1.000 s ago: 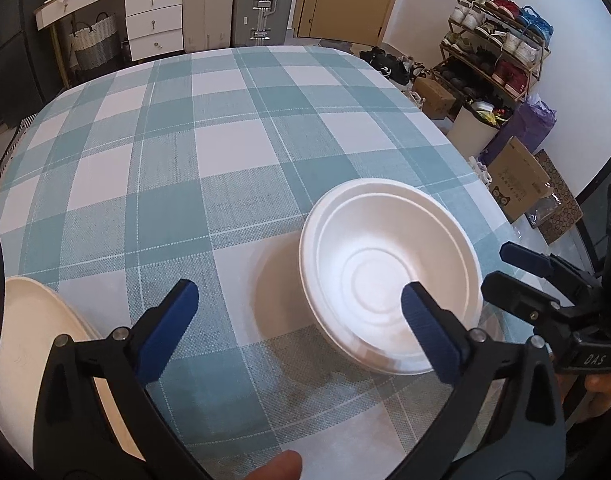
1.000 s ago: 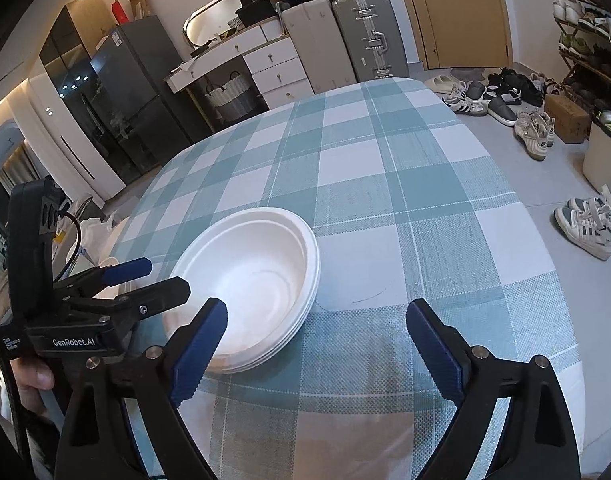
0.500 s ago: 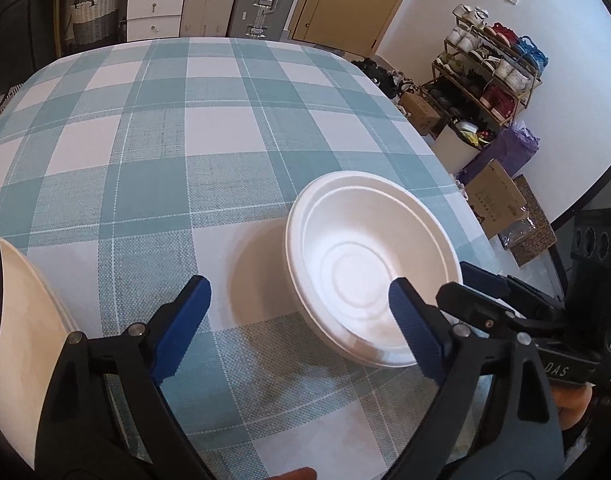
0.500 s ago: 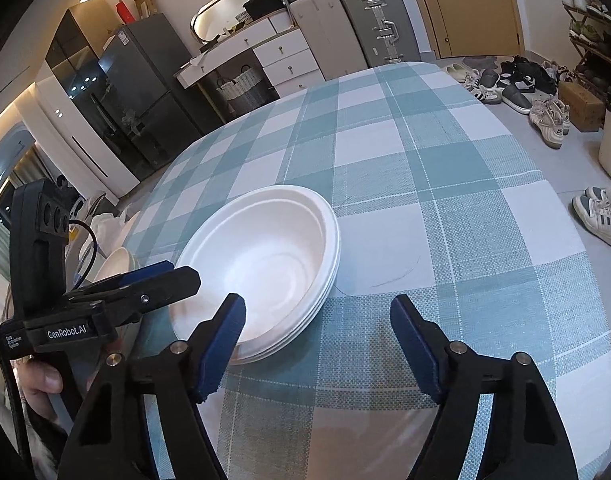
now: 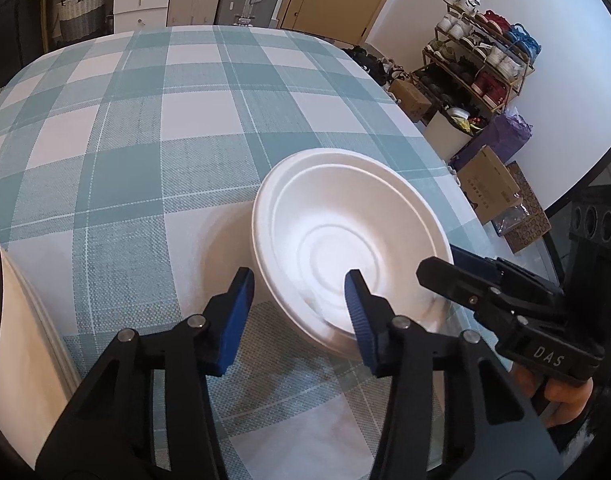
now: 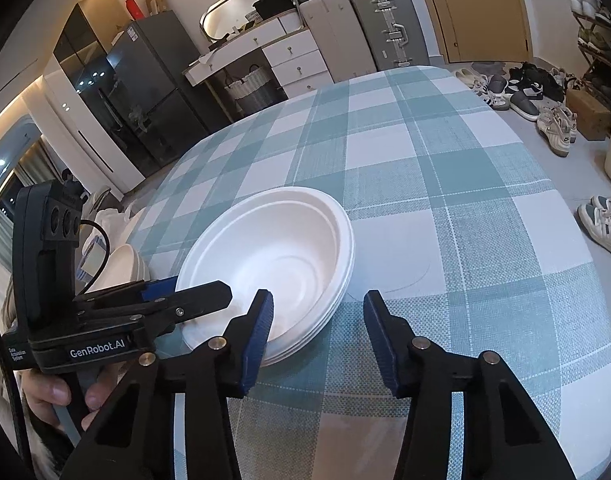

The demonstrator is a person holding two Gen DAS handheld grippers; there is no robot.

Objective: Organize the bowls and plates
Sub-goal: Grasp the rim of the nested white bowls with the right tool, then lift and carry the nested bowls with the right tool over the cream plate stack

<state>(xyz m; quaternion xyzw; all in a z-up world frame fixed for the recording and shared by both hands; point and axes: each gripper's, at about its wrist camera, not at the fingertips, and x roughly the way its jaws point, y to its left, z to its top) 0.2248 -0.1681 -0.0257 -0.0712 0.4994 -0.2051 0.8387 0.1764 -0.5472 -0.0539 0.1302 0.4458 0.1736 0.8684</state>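
The table point(image 5: 153, 128) carries a teal and white checked cloth. Landmark for all positions: the stack of white bowls point(image 5: 347, 248) near the table's near right corner as the left camera sees it. The right wrist view shows the stack point(image 6: 281, 264) as three or so nested rims, the top bowl holding nothing.

At the table edge to the left of the stack lies a pale plate point(image 5: 21, 360), only partly in frame. In the right wrist view a further pile of white dishes point(image 6: 117, 264) sits beyond the stack, behind the left tool; their contents cannot be made out.

Left gripper point(image 5: 299, 312): jaws parted, straddling the near rim of the stack, with one blue finger point(image 5: 235, 312) outside the bowl wall and the other over the inside. Contact with the rim cannot be confirmed. From the right camera the same left gripper point(image 6: 193, 294) appears side-on, its tips at the stack's left rim.

Right gripper point(image 6: 317, 332): jaws parted, nothing between them. Its left finger point(image 6: 257, 336) overlaps the near edge of the stack; the right one stands over bare cloth beside the stack. In the left wrist view this right gripper point(image 5: 441, 264) reaches the stack's right rim.

Beyond the stack, off the table: a shoe rack point(image 5: 481, 64), a cardboard box point(image 5: 489, 188), a suitcase point(image 6: 385, 28).
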